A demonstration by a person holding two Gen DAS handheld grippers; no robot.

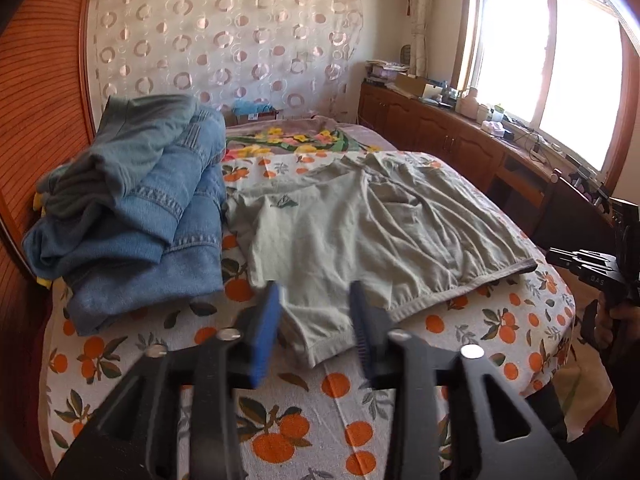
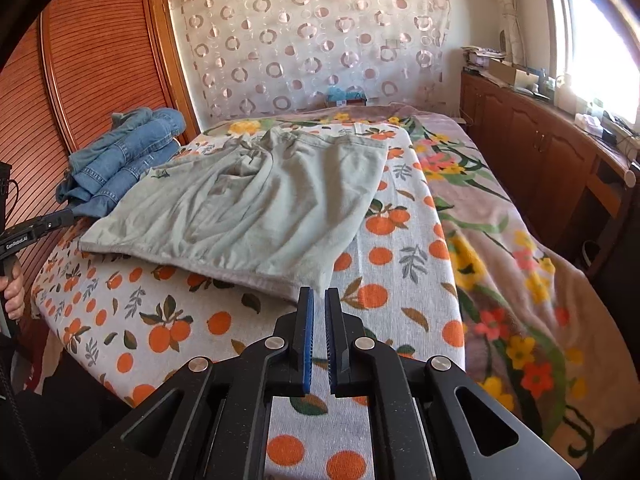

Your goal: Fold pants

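Pale grey-green pants [image 1: 360, 224] lie folded and wrinkled on the orange-print bed cover [image 1: 320, 408]; they also show in the right wrist view [image 2: 248, 204]. My left gripper [image 1: 316, 300] is open, its blue pads either side of the pants' near corner, just above it. My right gripper [image 2: 318, 300] has its pads nearly together with a narrow gap, empty, just short of the pants' near corner. The right gripper also shows at the right edge of the left wrist view [image 1: 592, 268], and the left one at the left edge of the right wrist view [image 2: 36, 228].
A pile of blue denim jeans [image 1: 132, 216] sits left of the pants, also in the right wrist view [image 2: 124, 156]. A floral blanket [image 2: 500, 240] covers the bed's right side. A wooden cabinet [image 1: 460, 140] with clutter runs under the window. A slatted wooden panel [image 2: 80, 80] stands on the left.
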